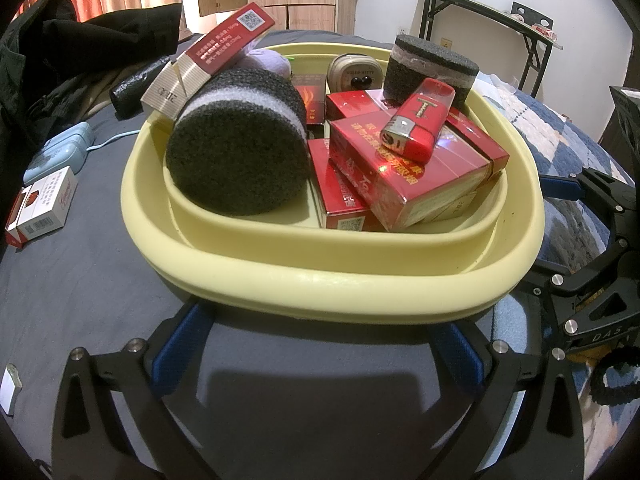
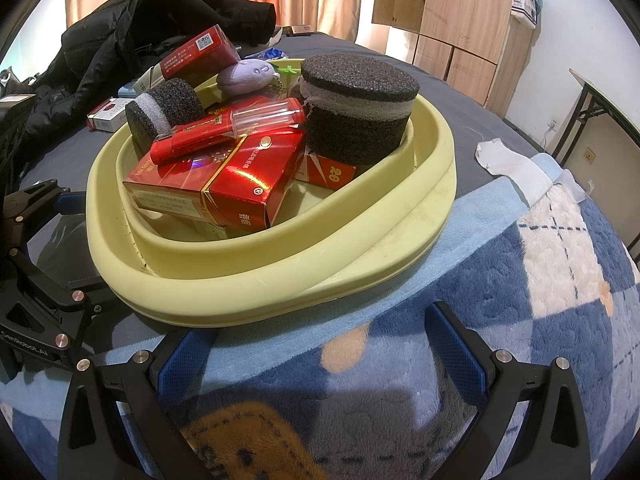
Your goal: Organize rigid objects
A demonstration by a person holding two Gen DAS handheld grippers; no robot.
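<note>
A pale yellow basin (image 1: 328,284) (image 2: 256,296) sits on the bed, filled with red cigarette boxes (image 1: 408,172) (image 2: 240,184), two dark foam cylinders (image 1: 236,148) (image 2: 356,108), a red lighter (image 1: 420,120) (image 2: 224,128), a purple plush (image 2: 248,74) and a small beige clock (image 1: 354,74). A red and silver box (image 1: 208,60) leans on the far left rim. My left gripper (image 1: 320,352) is open and empty just in front of the basin's near rim. My right gripper (image 2: 320,348) is open and empty at the basin's near rim, and also shows in the left wrist view (image 1: 580,200).
A white and red cigarette pack (image 1: 40,208) and a light blue case (image 1: 56,152) lie on the grey sheet left of the basin. A black jacket (image 2: 140,28) is piled behind. A blue plaid blanket (image 2: 520,280) and a white sock (image 2: 508,164) lie right.
</note>
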